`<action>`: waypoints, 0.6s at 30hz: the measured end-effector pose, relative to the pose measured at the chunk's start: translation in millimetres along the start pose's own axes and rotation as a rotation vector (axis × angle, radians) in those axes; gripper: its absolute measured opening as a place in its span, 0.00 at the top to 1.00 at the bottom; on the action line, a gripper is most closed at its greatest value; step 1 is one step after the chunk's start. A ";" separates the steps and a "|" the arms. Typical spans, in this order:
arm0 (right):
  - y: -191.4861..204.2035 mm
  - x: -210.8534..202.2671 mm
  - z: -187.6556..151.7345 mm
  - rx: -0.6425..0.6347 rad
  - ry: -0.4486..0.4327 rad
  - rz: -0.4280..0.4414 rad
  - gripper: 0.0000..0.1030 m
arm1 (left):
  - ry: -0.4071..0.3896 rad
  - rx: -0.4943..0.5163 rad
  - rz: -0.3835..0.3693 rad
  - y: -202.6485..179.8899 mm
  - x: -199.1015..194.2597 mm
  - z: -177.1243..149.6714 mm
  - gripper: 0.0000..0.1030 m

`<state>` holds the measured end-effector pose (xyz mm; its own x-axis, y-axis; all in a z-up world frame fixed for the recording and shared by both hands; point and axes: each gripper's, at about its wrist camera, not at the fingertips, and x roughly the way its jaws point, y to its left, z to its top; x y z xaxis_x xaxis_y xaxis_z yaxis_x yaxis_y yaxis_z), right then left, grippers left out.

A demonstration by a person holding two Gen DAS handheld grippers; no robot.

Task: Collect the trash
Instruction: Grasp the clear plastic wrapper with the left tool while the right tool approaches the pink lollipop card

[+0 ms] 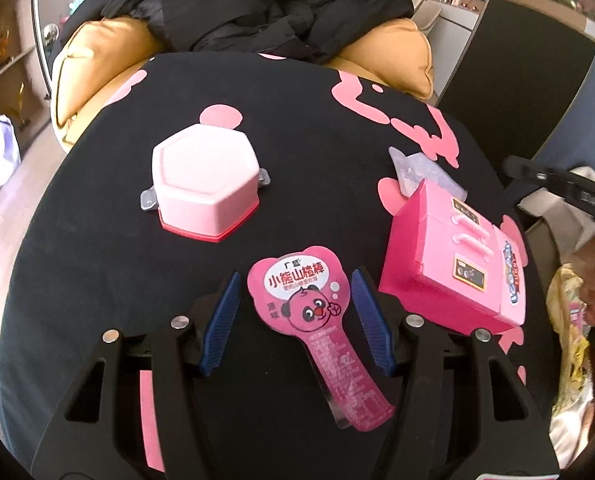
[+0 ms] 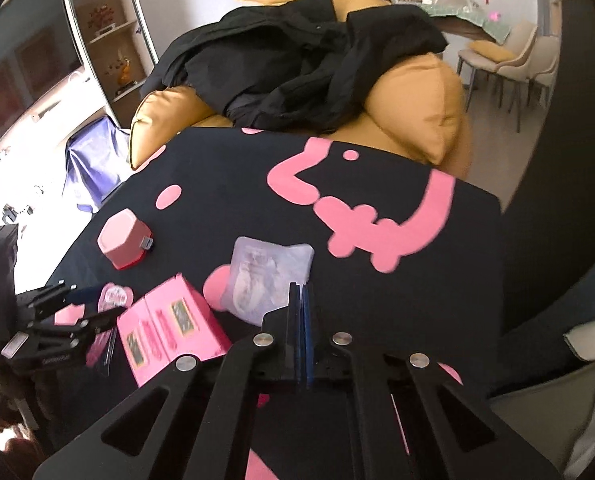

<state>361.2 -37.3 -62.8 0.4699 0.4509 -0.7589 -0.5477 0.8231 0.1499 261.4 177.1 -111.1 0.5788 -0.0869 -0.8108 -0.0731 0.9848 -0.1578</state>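
A pink bear-print snack wrapper (image 1: 297, 304) lies flat on the black cloth (image 1: 97, 260). My left gripper (image 1: 296, 275) stands open around it, a blue pad on each side and neither pressing on it. In the right wrist view the same wrapper (image 2: 115, 296) shows between the left gripper's (image 2: 105, 301) fingers. A clear plastic wrapper (image 2: 265, 276) lies on the cloth behind a pink toy box (image 2: 169, 320). My right gripper (image 2: 299, 287) is shut with nothing visible between its pads. Its tips sit over the clear wrapper's near corner, and I cannot tell if they touch it.
A pink hexagonal box (image 1: 205, 184) stands left of centre and the pink toy box (image 1: 453, 256) to the right, with the clear wrapper (image 1: 417, 172) behind it. A tan sofa (image 2: 417, 92) with black clothing (image 2: 297, 64) lies beyond. A yellow crumpled bag (image 1: 569, 320) hangs at the right edge.
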 end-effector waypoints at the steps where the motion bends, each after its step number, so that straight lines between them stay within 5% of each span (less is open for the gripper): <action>1: -1.2 -2.6 -2.4 -0.001 0.000 -0.004 0.96 | -0.001 0.005 0.004 -0.8 -0.1 -0.8 0.47; 7: -7.1 -8.4 -13.3 -0.014 -0.032 0.040 0.96 | -0.018 0.010 -0.032 1.3 -4.4 -1.5 0.62; 10: -1.8 3.5 -15.9 -0.071 -0.042 0.042 0.94 | -0.042 0.049 -0.024 1.4 -11.4 0.7 0.79; 14: -5.1 28.1 -20.2 -0.136 -0.030 -0.055 0.90 | -0.045 0.040 -0.030 17.2 -17.1 4.1 0.80; 18: -16.0 47.6 -22.5 -0.069 0.001 0.036 0.90 | -0.020 0.017 -0.093 33.7 -19.2 3.3 0.80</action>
<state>376.8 -36.8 -115.6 0.4481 0.4792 -0.7547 -0.6106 0.7807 0.1331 250.6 212.4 -99.0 0.5985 -0.1757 -0.7816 -0.0047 0.9749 -0.2227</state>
